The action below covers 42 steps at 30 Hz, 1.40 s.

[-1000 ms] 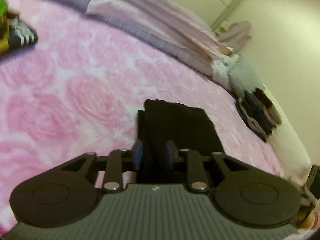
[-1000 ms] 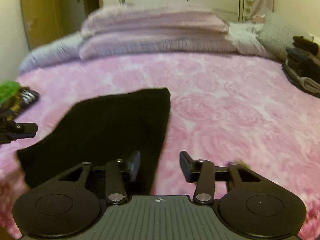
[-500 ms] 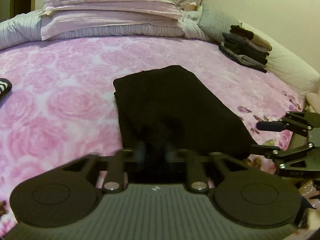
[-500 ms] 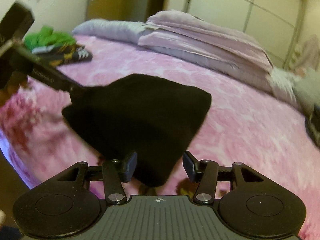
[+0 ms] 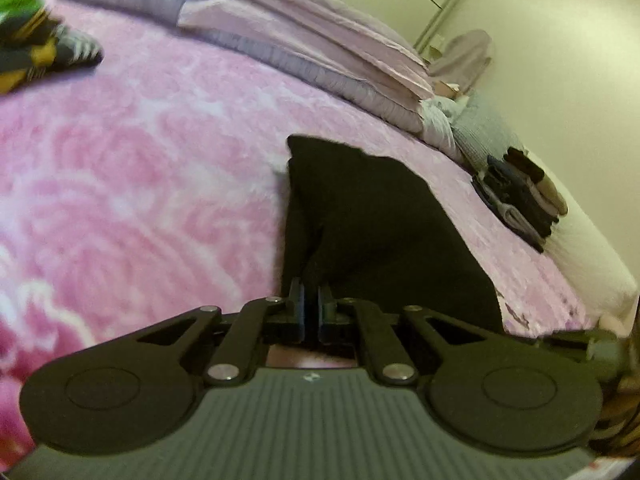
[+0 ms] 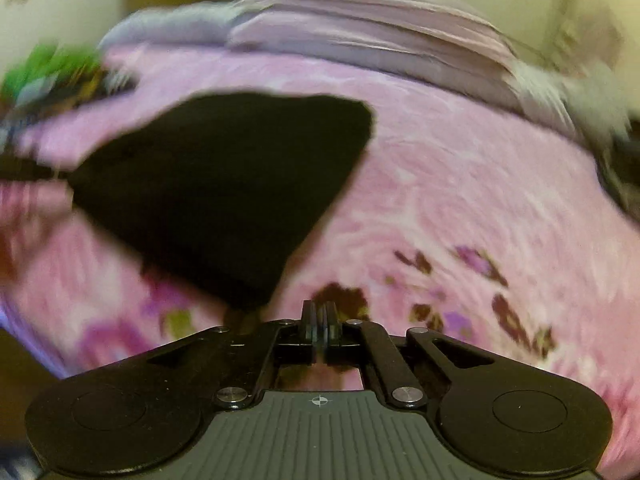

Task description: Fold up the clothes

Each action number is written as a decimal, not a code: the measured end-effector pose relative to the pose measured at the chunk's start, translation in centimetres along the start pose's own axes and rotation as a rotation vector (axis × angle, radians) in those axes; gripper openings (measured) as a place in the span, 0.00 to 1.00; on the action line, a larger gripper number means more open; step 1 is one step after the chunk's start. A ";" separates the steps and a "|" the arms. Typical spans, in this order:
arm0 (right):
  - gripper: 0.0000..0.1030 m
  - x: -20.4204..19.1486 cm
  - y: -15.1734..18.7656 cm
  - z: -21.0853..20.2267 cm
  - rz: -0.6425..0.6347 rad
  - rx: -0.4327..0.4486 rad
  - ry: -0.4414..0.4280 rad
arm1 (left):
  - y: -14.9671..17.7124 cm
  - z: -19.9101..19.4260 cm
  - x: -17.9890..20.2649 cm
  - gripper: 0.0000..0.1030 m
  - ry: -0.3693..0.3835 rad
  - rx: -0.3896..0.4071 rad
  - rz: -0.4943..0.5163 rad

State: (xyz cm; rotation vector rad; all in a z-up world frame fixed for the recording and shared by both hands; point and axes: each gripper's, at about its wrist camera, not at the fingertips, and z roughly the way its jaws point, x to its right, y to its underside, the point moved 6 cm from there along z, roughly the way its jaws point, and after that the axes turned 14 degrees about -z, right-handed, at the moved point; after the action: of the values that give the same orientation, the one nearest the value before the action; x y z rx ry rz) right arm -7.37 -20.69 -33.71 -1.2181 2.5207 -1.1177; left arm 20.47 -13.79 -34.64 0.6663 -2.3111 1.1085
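The left gripper [image 5: 311,300] pinches the near edge of the black garment [image 5: 372,216], which lies on the pink bed [image 5: 140,168]. The right gripper [image 6: 319,320] has its fingers pressed together, empty, beside the garment's near corner. Open bedspread lies left.

Both wrist views low over pink bedspread [image 5: 140,168], facing pillows [image 5: 312,52]; right view blurred, apparently closer
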 end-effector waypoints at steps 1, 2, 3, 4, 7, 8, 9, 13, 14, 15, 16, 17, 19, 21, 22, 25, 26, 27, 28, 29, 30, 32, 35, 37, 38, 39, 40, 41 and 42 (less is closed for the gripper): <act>0.02 0.4 -0.6 -0.5 0.065 0.030 -0.021 | -0.4 -0.2 0.6 0.04 -0.002 0.009 0.034; 0.07 0.8 -1.2 -0.8 0.126 0.072 -0.051 | -0.6 -0.2 0.8 0.04 -0.006 0.011 0.049; 0.15 0.9 -1.8 -1.1 0.178 0.118 -0.083 | -0.7 -0.1 0.8 0.04 -0.017 0.005 0.060; 0.19 1.0 -2.4 -1.1 0.205 0.144 -0.102 | -0.6 0.2 0.7 0.05 -0.038 -0.008 0.068; 0.21 0.1 -2.4 0.8 0.234 0.118 -0.138 | 0.6 1.3 -0.6 0.07 -0.078 -0.011 0.088; 0.22 0.1 -1.9 2.3 0.240 0.064 -0.138 | 0.8 1.3 -0.8 0.07 -0.083 0.001 0.084; 0.25 0.1 -1.3 3.2 0.264 0.032 -0.143 | 0.8 1.2 -0.8 0.07 -0.084 0.008 0.058; 0.29 1.1 -1.2 2.2 0.348 0.044 -0.179 | 0.7 -0.6 -0.2 0.12 -0.144 0.016 0.011; 0.32 1.5 -1.2 1.8 0.355 0.049 -0.174 | 0.8 -1.2 -0.1 0.16 -0.160 0.017 -0.015; 0.37 2.0 -1.1 1.3 0.372 0.058 -0.169 | 0.9 -1.9 -0.3 0.18 -0.168 0.025 -0.066; 0.41 2.5 -1.0 0.9 0.407 0.068 -0.174 | 1.1 -2.7 -0.5 0.19 -0.154 0.024 -0.146; 0.51 2.9 -0.7 0.7 0.458 0.078 -0.192 | 1.2 -3.0 -0.8 0.25 -0.134 0.017 -0.215; 0.59 3.6 0.1 0.6 0.593 0.093 -0.256 | 1.7 -3.3 -1.5 0.41 -0.068 -0.008 -0.410; 0.60 4.0 0.6 1.2 0.711 0.082 -0.328 | 2.4 -2.4 -2.0 0.50 0.008 -0.049 -0.575; 0.60 4.1 0.8 1.7 0.758 0.072 -0.357 | 2.7 -1.9 -2.2 0.50 0.015 -0.055 -0.621; 0.60 4.1 1.0 3.0 0.834 0.090 -0.400 | 3.1 -0.3 -2.6 0.50 0.038 -0.034 -0.721; 0.60 4.2 1.0 3.4 0.853 0.097 -0.414 | 3.1 0.0 -2.6 0.50 0.041 -0.020 -0.748; 0.60 4.1 0.9 3.9 0.872 0.095 -0.428 | 3.1 0.3 -2.4 0.48 0.054 -0.010 -0.760; 0.60 4.1 0.7 4.2 0.882 0.098 -0.438 | 3.0 0.7 -2.2 0.47 0.061 -0.006 -0.769; 0.53 4.0 0.5 4.5 0.889 0.106 -0.456 | 2.9 1.0 -2.1 0.37 0.048 -0.004 -0.769; 0.31 3.8 0.4 5.0 0.900 0.100 -0.478 | 3.0 1.4 -2.1 0.22 0.035 -0.001 -0.771; 0.15 3.5 0.5 5.6 0.936 0.085 -0.497 | 3.2 1.8 -2.7 0.14 0.031 0.003 -0.795; 0.09 3.0 0.4 4.7 0.926 0.108 -0.515 | 2.4 0.4 -2.6 0.11 0.011 0.043 -0.726; 0.09 1.5 0.0 3.3 0.894 0.099 -0.565 | 1.4 -1.3 -2.9 0.10 -0.026 0.102 -0.639; 0.09 0.2 -0.2 2.8 0.863 0.090 -0.597 | 0.9 -2.1 -3.4 0.10 -0.045 0.130 -0.615; 0.09 -1.6 -0.4 2.2 0.823 0.075 -0.630 | 0.5 -2.8 -4.0 0.10 -0.065 0.157 -0.597; 0.09 -3.3 -0.5 1.8 0.778 0.054 -0.658 | 0.2 -3.5 -4.8 0.10 -0.096 0.177 -0.582; 0.12 -4.5 -0.5 1.8 0.745 0.032 -0.679 | 0.1 -4.1 -5.3 0.08 -0.128 0.193 -0.574; 0.24 -5.2 -0.6 1.8 0.725 0.009 -0.687 | 0.0 -4.6 -5.9 0.05 -0.165 0.215 -0.569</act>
State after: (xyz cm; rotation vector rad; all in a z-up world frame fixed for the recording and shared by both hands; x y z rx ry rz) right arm -2.84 -18.23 -35.62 -0.4565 2.0919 -0.4264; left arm 25.97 -8.83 -35.72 1.4354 -1.9403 1.0541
